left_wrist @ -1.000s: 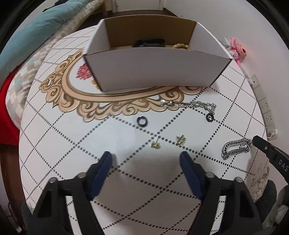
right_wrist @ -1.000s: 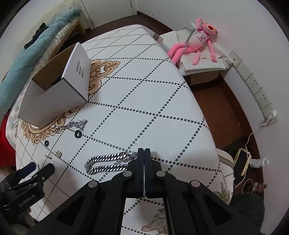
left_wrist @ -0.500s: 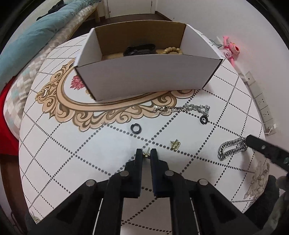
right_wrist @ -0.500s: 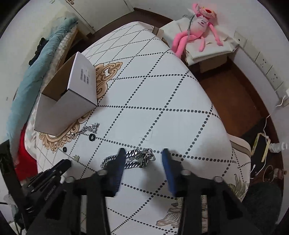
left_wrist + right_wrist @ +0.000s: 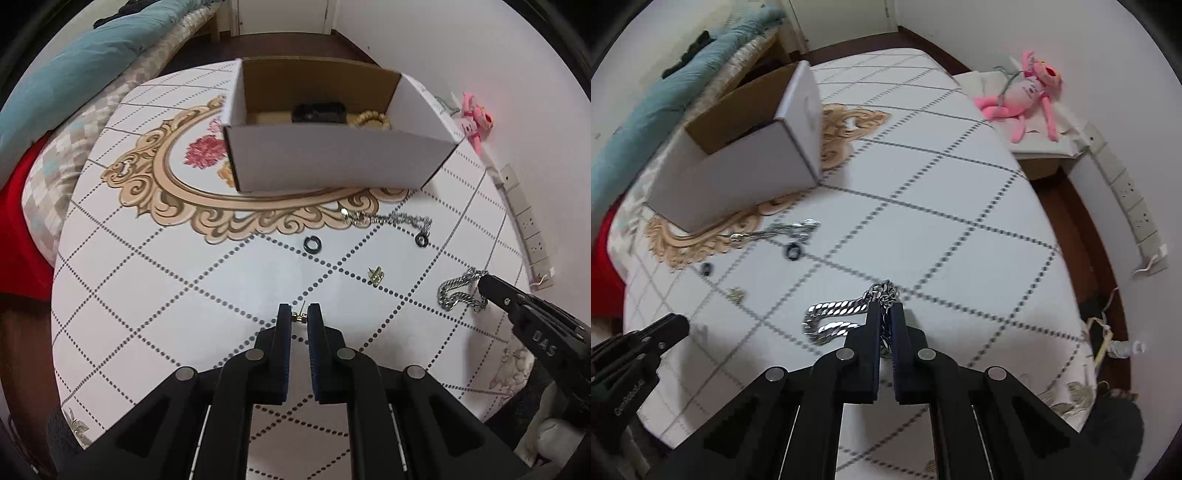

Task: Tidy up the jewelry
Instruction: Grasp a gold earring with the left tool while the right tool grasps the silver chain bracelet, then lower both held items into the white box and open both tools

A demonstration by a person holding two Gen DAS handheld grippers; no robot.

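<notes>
A home bedroom, apparently: bed with teal blanket [image 5: 85, 62] far left, pink plush toy [image 5: 1027, 96] far right.

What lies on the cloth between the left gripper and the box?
In the left wrist view, one black ring lies between the left gripper and the box; otherwise only the patterned cloth.

Gold stud [image 5: 299, 316] pinched; silver curb chain [image 5: 831, 319] (looped) clamped.
</notes>
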